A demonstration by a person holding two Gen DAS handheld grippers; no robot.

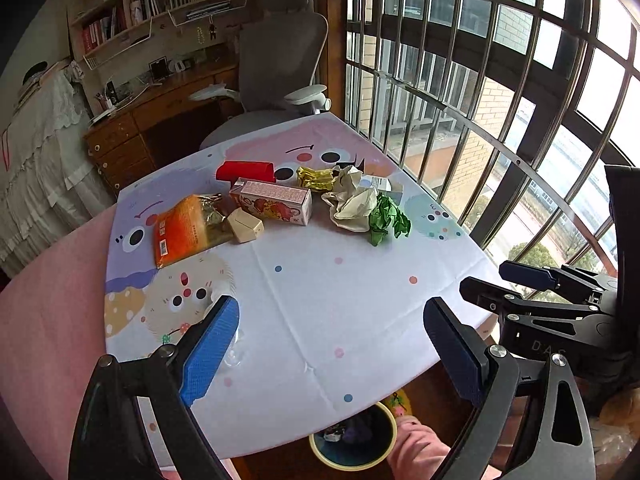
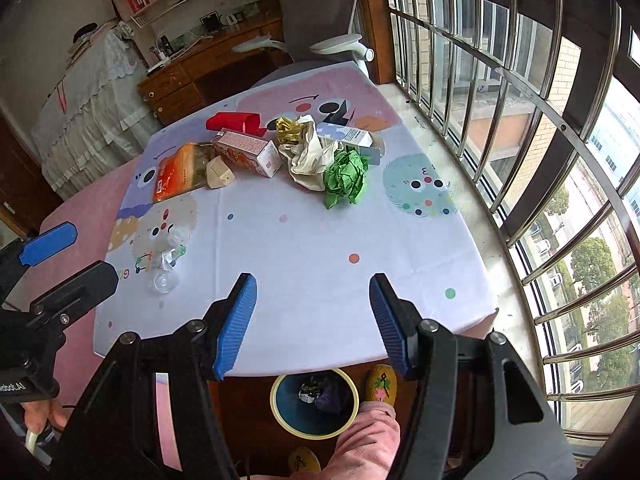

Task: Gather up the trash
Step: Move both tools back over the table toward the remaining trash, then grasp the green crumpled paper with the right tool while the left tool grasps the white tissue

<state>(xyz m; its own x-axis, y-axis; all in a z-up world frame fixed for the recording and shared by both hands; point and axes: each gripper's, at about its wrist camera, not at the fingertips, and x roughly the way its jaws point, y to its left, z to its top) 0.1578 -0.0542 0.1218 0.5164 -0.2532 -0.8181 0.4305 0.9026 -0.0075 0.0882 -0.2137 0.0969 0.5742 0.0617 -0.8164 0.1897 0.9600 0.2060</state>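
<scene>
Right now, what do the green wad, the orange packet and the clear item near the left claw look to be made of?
Green wad: thin paper, matte, by its sharp crumpled creases. Orange packet: glossy plastic film, probably foil-lined; it shines and has a see-through part. Clear item: transparent thin plastic, seemingly a squashed bottle or cup; hard to tell which. It lies near the left claw.
</scene>
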